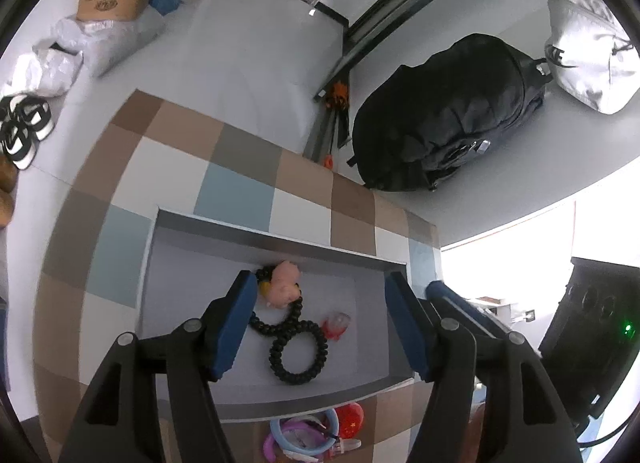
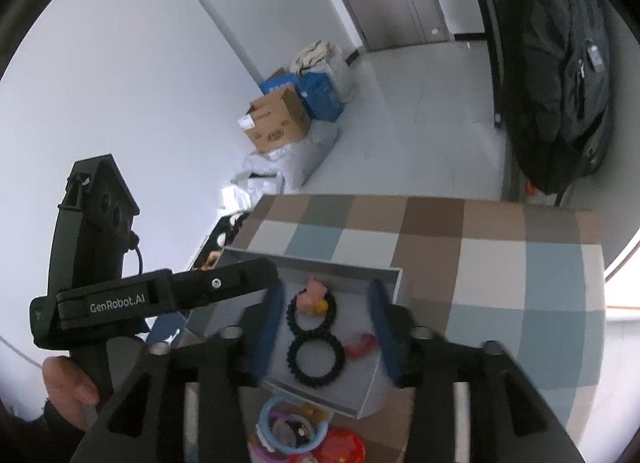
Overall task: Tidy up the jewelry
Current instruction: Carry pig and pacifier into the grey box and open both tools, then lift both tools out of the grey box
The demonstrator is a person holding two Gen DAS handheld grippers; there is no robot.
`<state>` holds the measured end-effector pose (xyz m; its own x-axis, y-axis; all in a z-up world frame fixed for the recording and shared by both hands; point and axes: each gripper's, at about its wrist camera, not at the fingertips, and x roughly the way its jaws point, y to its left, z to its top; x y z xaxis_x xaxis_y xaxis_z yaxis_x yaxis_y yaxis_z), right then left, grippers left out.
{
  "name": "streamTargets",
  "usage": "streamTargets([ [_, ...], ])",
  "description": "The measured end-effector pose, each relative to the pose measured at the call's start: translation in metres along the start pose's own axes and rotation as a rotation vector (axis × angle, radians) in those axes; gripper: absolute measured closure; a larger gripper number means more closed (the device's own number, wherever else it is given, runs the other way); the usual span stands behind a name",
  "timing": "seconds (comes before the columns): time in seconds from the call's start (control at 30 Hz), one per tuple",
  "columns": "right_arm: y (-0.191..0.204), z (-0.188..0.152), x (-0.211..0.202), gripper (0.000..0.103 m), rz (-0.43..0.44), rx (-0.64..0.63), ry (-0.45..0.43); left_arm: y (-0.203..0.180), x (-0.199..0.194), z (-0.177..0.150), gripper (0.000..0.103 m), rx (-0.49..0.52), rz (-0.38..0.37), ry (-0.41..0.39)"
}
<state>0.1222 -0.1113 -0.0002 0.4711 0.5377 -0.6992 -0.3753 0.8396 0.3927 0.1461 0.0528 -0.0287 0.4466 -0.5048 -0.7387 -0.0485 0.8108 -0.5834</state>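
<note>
A grey open box (image 1: 280, 241) (image 2: 372, 387) sits on a checkered cloth. Inside lie two black coiled hair ties (image 1: 298, 351) (image 2: 316, 357), the far one carrying a pink and yellow charm (image 1: 282, 283) (image 2: 313, 293), and a small red clear trinket (image 1: 338, 325) (image 2: 360, 345). My left gripper (image 1: 320, 323) is open and empty, hovering over the box. My right gripper (image 2: 326, 331) is open and empty above the same box. A pile of jewelry (image 1: 308, 433) (image 2: 294, 429), with blue and pink rings and a red round piece, lies on the cloth just in front of the box.
The left gripper's handle (image 2: 92, 275), held by a hand, shows in the right wrist view. A black backpack (image 1: 448, 111) and a silver bag (image 1: 592, 51) lie beyond the table. Cardboard and blue boxes (image 2: 288, 111) stand on the floor by the wall. The cloth's (image 2: 520, 291) right side lies past the box.
</note>
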Motion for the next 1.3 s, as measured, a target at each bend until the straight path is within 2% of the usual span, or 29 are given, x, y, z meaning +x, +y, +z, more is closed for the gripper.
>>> streamTargets([
  [0.1, -0.002, 0.002, -0.007, 0.046, -0.011, 0.01, -0.021, -0.001, -0.002, -0.001, 0.041, 0.003, -0.002, -0.001],
  [0.2, -0.006, 0.003, -0.016, 0.034, -0.046, 0.03, -0.055, 0.001, -0.003, -0.003, 0.041, -0.008, 0.007, -0.001],
  [0.3, -0.01, 0.005, -0.027, 0.027, -0.077, 0.055, -0.089, 0.002, -0.007, -0.004, 0.041, -0.017, 0.015, -0.006],
  [0.37, -0.011, 0.005, -0.034, 0.016, -0.09, 0.059, -0.109, -0.002, -0.011, -0.006, 0.041, 0.006, 0.046, -0.018],
  [0.43, -0.012, 0.005, -0.038, 0.011, -0.1, 0.063, -0.114, -0.008, -0.017, -0.009, 0.041, 0.038, 0.075, -0.038],
  [0.57, -0.01, 0.0, -0.041, 0.01, -0.09, 0.069, -0.097, -0.015, -0.026, -0.017, 0.04, 0.084, 0.121, -0.08],
  [0.67, -0.006, -0.008, -0.045, 0.002, -0.102, 0.049, -0.098, -0.017, -0.032, -0.025, 0.036, 0.113, 0.186, -0.124],
  [0.73, -0.003, -0.014, -0.047, 0.001, -0.113, 0.035, -0.108, -0.017, -0.036, -0.029, 0.034, 0.124, 0.208, -0.144],
  [0.9, 0.003, -0.039, -0.058, 0.0, -0.178, -0.014, -0.122, -0.024, -0.045, -0.048, 0.033, 0.176, 0.263, -0.193],
  [1.13, 0.007, -0.06, -0.076, 0.0, -0.187, -0.061, -0.161, -0.034, -0.054, -0.08, 0.032, 0.223, 0.276, -0.22],
  [1.2, 0.009, -0.064, -0.081, 0.0, -0.208, -0.083, -0.179, -0.039, -0.056, -0.088, 0.025, 0.256, 0.297, -0.229],
  [1.3, 0.016, -0.07, -0.089, 0.0, -0.233, -0.144, -0.214, -0.04, -0.057, -0.098, 0.022, 0.263, 0.298, -0.233],
])
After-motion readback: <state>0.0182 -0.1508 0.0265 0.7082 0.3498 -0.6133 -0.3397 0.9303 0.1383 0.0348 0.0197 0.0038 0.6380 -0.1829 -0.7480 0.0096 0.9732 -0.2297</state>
